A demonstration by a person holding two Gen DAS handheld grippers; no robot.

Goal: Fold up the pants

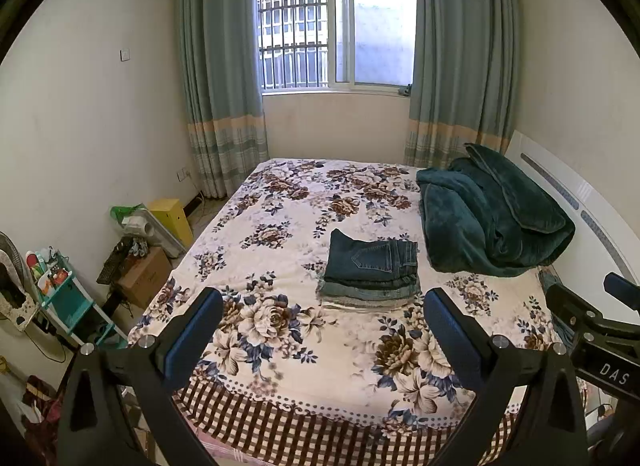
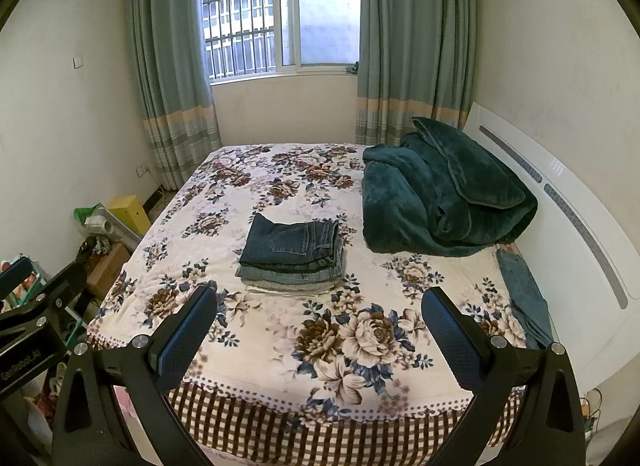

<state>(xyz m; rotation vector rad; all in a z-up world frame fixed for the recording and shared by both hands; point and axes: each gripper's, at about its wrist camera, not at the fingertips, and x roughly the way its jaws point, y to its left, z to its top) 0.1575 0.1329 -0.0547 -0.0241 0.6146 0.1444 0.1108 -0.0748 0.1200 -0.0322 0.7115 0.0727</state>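
Note:
A stack of folded jeans [image 1: 370, 270] lies in the middle of the flowered bed [image 1: 280, 330], dark blue pair on top; it also shows in the right wrist view [image 2: 294, 252]. Another blue pair of pants [image 2: 524, 298] lies unfolded along the bed's right edge by the headboard. My left gripper [image 1: 324, 298] is open and empty, held above the bed's near edge. My right gripper [image 2: 320, 298] is open and empty, also above the near edge. The right gripper shows at the right of the left wrist view [image 1: 592, 326]; the left gripper shows at the left of the right wrist view [image 2: 36, 302].
A bundled dark green blanket [image 2: 444, 193] sits at the back right of the bed against the white headboard [image 2: 580, 234]. Boxes [image 1: 146, 274], a teal shelf [image 1: 68, 302] and clutter fill the floor left of the bed. Window and curtains are behind.

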